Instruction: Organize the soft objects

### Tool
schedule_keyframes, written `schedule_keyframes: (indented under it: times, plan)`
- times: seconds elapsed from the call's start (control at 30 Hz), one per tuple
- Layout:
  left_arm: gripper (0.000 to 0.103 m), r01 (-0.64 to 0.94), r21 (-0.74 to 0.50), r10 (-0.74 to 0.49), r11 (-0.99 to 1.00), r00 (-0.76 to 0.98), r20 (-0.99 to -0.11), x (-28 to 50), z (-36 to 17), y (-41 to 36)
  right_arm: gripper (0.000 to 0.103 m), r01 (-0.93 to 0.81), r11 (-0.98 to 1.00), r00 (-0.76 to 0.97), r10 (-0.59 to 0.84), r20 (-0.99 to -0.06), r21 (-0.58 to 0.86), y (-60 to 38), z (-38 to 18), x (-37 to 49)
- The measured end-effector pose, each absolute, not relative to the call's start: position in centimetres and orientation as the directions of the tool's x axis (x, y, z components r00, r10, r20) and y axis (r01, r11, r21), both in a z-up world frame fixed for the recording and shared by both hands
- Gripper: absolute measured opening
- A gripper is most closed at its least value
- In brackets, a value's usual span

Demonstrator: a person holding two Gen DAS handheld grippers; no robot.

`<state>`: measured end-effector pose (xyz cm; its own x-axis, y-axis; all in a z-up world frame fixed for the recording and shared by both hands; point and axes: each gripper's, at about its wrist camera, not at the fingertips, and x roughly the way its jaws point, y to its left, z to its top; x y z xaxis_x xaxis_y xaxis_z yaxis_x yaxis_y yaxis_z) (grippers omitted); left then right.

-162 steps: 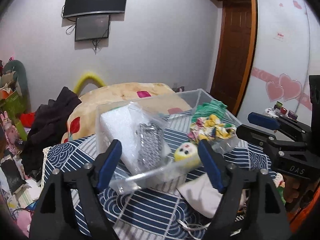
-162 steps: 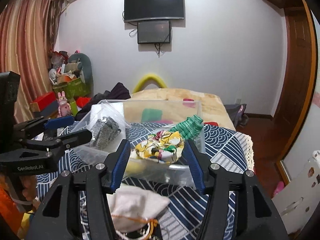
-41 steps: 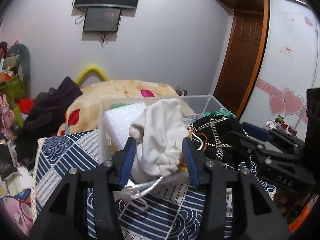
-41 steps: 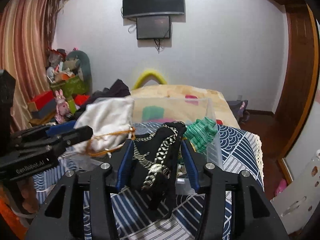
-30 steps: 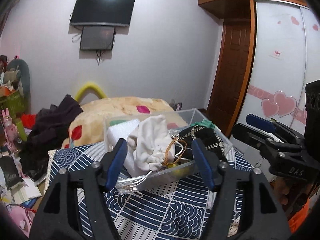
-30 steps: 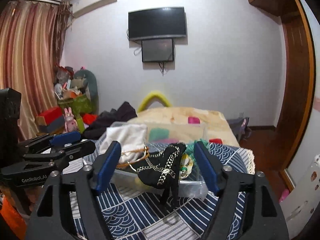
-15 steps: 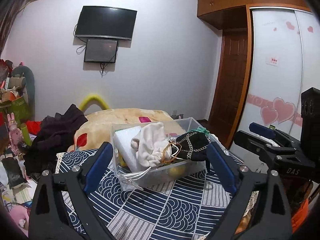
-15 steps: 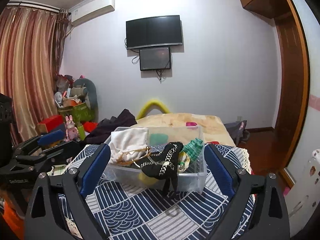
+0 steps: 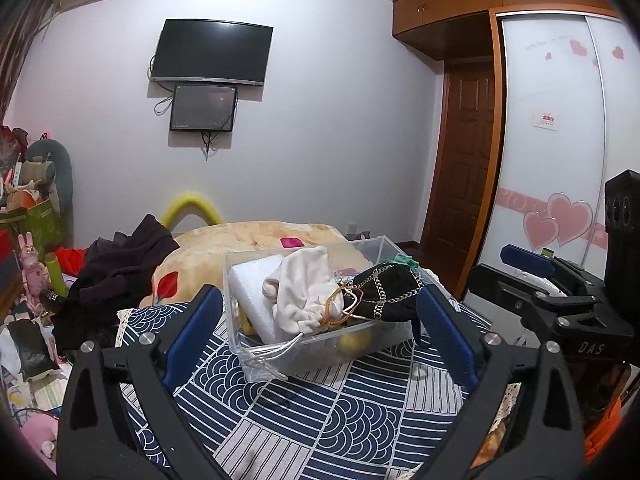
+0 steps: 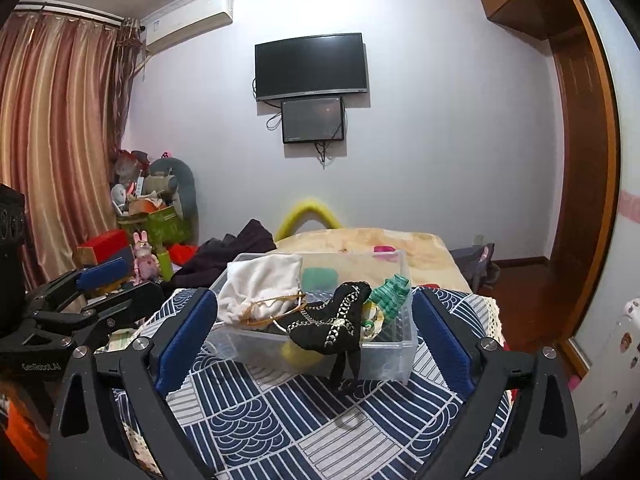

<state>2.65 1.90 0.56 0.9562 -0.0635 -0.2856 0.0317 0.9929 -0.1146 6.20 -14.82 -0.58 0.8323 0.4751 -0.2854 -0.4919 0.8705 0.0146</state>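
Note:
A clear plastic bin (image 9: pixel 320 354) (image 10: pixel 384 364) stands on the blue patterned tablecloth (image 9: pixel 328 412) (image 10: pixel 280 416). In it lie a white drawstring pouch (image 9: pixel 304 292) (image 10: pixel 260 284), a black pouch with a silver chain (image 9: pixel 384 292) (image 10: pixel 336 328) hanging over the rim, a green cloth (image 10: pixel 390 292) and a white foam block (image 9: pixel 254 292). My left gripper (image 9: pixel 318 340) is open and empty, well back from the bin. My right gripper (image 10: pixel 314 334) is open and empty too. Each gripper shows in the other's view (image 9: pixel 540 280) (image 10: pixel 92 292).
A bed with a beige blanket (image 9: pixel 256 240) (image 10: pixel 360 242) and dark clothes (image 9: pixel 116 276) lies behind the table. Toys and boxes (image 10: pixel 148 216) pile up at the left wall. A wooden door (image 9: pixel 464 160) and a wardrobe (image 9: pixel 560 140) stand at the right.
Both grippers let go of the pouches, opened wide and pulled back and up from the bin. The white and black pouches now rest in the bin.

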Motion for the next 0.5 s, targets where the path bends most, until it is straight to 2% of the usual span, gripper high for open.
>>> schedule_keyframes:
  times: [0.5]
  plan:
    - [0.102, 0.03, -0.116, -0.061, 0.993, 0.96, -0.272, 2.24, 0.67, 1.72, 0.098, -0.491, 0.871, 0.835, 0.477, -0.276, 0.02, -14.97, -0.45, 5.58]
